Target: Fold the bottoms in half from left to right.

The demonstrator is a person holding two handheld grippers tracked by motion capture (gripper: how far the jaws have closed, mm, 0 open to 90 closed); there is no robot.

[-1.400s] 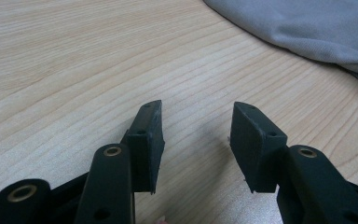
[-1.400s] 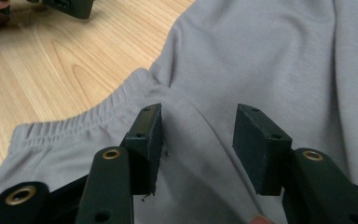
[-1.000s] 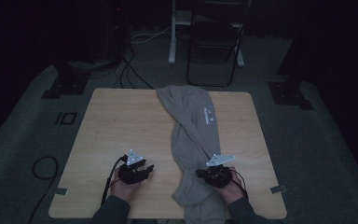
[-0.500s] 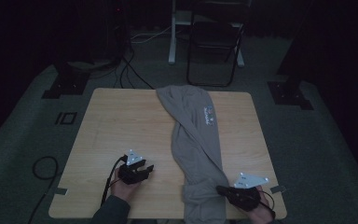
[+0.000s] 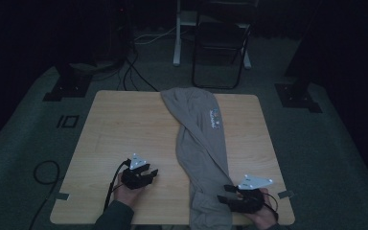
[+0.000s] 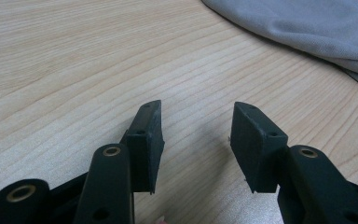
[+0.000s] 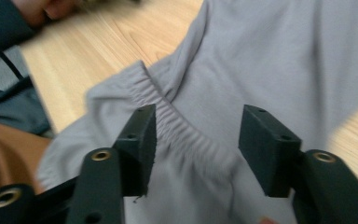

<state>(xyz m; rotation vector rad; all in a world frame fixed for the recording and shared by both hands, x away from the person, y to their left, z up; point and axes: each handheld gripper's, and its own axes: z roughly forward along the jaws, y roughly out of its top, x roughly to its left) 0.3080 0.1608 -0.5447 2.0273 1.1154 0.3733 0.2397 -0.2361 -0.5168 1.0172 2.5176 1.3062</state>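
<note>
Since half a second ago, little displacement of the right gripper [image 5: 226,194] is seen at the near right edge. Its jaws are spread, unclenched, straddling the elastic waistband [image 7: 182,128] of the grey trousers [image 5: 202,143], laid diagonally across the surface [image 5: 124,124]. The grasp step is judged in hand; closure on the band is called for next. The left gripper [image 5: 149,173] rests released on bare wood, hand low.

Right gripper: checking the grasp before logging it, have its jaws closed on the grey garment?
No, the right gripper jaws stand apart above the grey garment's elastic band.
</note>
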